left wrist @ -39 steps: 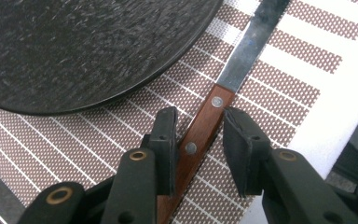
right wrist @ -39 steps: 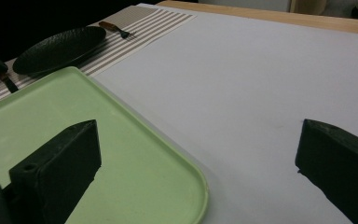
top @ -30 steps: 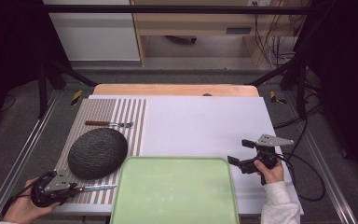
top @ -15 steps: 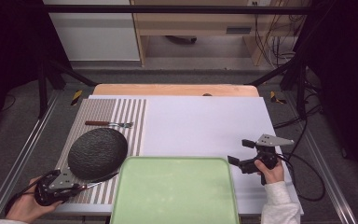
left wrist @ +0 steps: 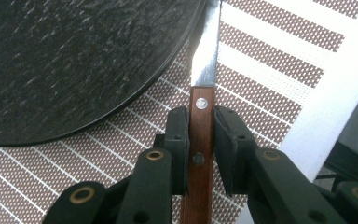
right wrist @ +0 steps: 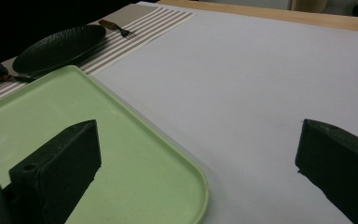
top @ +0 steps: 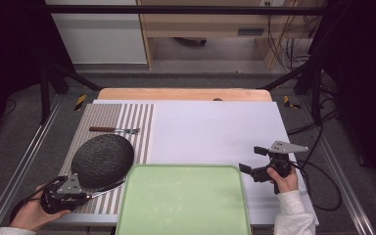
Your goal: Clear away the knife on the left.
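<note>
Your left gripper (left wrist: 200,140) is now drawn a little nearer the dark plate (top: 102,154), its jaws having just been closing on the knife (left wrist: 200,154), whose blade tip is now tucked against that plate's near rim.

A round black textured plate (top: 102,160) is set on a brown-and-white striped placemat (top: 127,120) at nine o'clock on the table. A wooden-handled fork (top: 114,129) is laid at twelve o'clock from the plate. A wooden-handled knife (left wrist: 203,121) is placed at its five o'clock edge, and a light green rectangular tray (top: 183,203) sits at four o'clock, beside the placemat.
</note>
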Demonstrator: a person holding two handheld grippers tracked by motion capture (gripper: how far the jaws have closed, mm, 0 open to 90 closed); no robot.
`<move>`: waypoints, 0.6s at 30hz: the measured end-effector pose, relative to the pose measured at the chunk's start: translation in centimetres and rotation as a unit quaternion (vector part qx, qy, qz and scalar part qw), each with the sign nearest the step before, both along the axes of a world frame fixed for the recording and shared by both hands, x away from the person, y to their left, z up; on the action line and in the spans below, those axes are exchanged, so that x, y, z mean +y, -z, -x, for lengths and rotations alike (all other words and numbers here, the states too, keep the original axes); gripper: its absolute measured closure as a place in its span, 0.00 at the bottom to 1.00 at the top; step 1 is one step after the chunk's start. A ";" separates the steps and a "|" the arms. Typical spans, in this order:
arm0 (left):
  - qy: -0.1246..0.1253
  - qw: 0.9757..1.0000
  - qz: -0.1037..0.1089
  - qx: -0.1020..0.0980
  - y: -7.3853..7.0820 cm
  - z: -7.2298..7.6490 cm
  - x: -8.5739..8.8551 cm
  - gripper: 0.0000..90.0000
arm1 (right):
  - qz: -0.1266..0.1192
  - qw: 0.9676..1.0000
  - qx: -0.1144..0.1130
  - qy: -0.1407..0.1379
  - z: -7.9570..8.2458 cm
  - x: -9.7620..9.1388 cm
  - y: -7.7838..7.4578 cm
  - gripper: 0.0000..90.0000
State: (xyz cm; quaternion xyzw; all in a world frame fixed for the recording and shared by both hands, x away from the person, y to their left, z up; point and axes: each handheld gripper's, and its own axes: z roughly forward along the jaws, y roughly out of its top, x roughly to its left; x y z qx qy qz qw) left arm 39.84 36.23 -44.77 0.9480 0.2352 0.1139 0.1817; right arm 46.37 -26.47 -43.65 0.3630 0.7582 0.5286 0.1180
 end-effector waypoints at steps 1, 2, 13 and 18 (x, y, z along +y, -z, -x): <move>0.002 1.000 -0.002 -0.001 0.0 0.0 0.0 0.84 | 0.000 1.000 0.000 0.000 0.0 0.0 0.0 0.01; 0.005 1.000 -0.004 -0.002 0.0 0.0 -0.1 0.84 | -0.001 1.000 0.000 0.000 0.0 0.0 0.0 0.01; 0.011 1.000 -0.010 -0.001 -0.1 0.0 -0.2 0.85 | -0.002 1.000 0.000 0.000 0.0 0.0 0.0 0.01; 0.012 1.000 -0.002 -0.002 -0.6 0.1 0.0 0.85 | 0.000 1.000 0.000 0.000 0.0 0.0 0.0 0.01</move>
